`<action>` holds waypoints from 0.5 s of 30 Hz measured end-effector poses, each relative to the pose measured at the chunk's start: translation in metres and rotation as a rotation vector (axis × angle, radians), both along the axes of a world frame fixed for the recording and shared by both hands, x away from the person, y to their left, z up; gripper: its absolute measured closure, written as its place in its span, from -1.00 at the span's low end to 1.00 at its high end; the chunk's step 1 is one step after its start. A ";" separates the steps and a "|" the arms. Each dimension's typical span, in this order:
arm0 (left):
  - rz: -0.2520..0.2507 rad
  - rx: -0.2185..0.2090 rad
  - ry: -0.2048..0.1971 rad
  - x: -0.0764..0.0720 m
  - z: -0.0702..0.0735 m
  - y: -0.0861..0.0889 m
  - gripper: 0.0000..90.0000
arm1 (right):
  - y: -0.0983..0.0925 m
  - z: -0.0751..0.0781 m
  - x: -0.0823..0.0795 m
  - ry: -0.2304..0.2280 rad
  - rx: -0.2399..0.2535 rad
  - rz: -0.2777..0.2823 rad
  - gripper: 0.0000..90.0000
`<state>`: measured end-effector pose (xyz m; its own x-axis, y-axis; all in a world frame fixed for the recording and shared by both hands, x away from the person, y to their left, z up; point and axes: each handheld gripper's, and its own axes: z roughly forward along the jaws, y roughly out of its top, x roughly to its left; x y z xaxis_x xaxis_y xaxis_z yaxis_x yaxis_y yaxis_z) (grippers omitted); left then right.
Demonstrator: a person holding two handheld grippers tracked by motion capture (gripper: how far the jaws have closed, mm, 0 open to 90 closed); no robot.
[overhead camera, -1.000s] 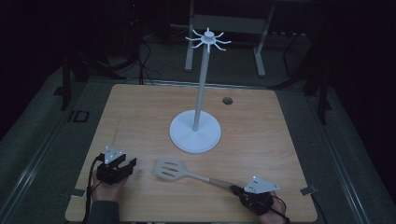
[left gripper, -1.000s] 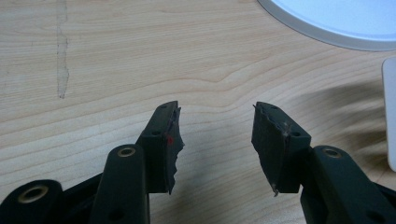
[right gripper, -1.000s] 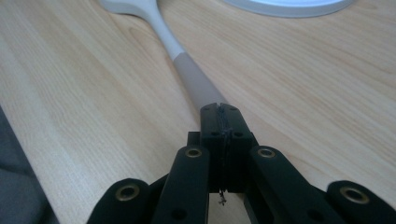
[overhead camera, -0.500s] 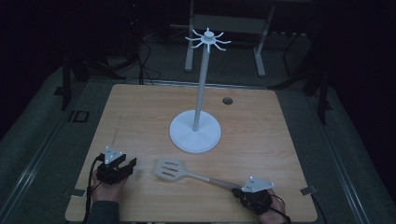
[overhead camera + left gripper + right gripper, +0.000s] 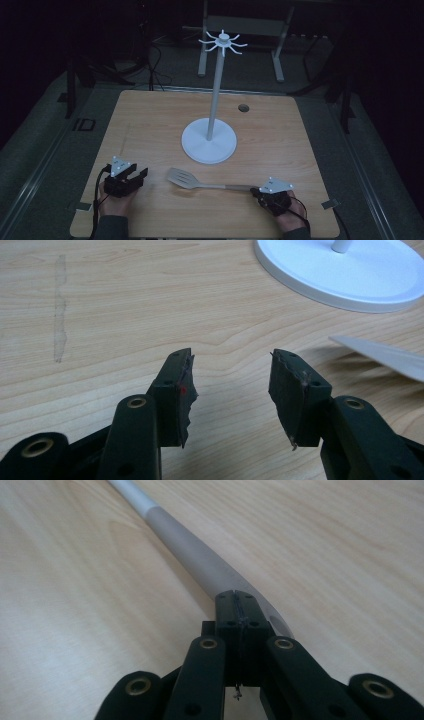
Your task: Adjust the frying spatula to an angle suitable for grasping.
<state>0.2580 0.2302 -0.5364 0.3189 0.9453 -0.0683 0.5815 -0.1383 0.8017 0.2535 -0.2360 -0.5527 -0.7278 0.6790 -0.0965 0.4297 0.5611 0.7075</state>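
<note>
High view: a pale wooden worktop point(image 5: 150, 120) in a dark room carries a white stand point(image 5: 209, 142) with a round flat base, a slim upright pole and a crown of short curved hooks at its top. The stand sits near the middle of the worktop. A small dark round hole point(image 5: 243, 107) lies in the worktop surface beyond the base, to its right.

A slotted spatula point(image 5: 200, 182) lies flat on the near part of the worktop, in front of the stand's base and apart from it. Its pale slotted blade points toward the left; its handle runs to the right.

Right tool point(image 5: 270, 196): held in the person's right hand point(image 5: 285, 220) at the near right of the worktop, low over the surface, at the end of the spatula handle. In the right gripper view the two black jaws meet with no gap between them, and the grey handle point(image 5: 200, 565) runs away from just past their tips toward the upper left. The handle's end passes beneath the tips; whether the jaws pinch it cannot be told.

Left tool point(image 5: 125, 181): held in the person's left hand point(image 5: 114, 202) at the near left of the worktop, well apart from the spatula blade. In the left gripper view its jaws stand wide apart with bare wood between them; the pads point(image 5: 182, 390) are ragged at their edges. The stand's base point(image 5: 345, 275) shows at upper right, the blade's edge point(image 5: 385, 355) at right, and a faint pale streak point(image 5: 60, 310) marks the wood at left
</note>
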 end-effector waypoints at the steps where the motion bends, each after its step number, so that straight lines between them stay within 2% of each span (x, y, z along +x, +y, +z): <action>1: -0.004 -0.004 -0.003 0.000 0.001 -0.001 0.16 | 0.001 0.000 0.003 -0.012 -0.014 -0.001 1.00; 5: -0.011 -0.005 -0.010 -0.001 0.003 -0.003 0.16 | 0.003 0.000 0.012 -0.029 -0.033 -0.012 1.00; 6: -0.022 -0.017 -0.025 -0.002 0.007 -0.005 0.16 | 0.003 0.000 0.012 -0.029 -0.033 -0.012 1.00; 7: -0.030 -0.020 -0.032 -0.003 0.010 -0.007 0.16 | 0.004 -0.001 0.021 -0.035 -0.031 -0.024 1.00; 11: -0.062 -0.016 -0.044 -0.003 0.016 -0.013 0.16 | 0.006 -0.002 0.031 -0.044 -0.032 -0.036 1.00; 13: -0.088 -0.013 -0.052 -0.002 0.021 -0.020 0.16 | 0.005 -0.004 0.043 -0.044 0.004 -0.052 1.00; 15: -0.113 -0.013 -0.050 -0.001 0.025 -0.025 0.18 | 0.006 -0.005 0.052 -0.046 0.013 -0.069 1.00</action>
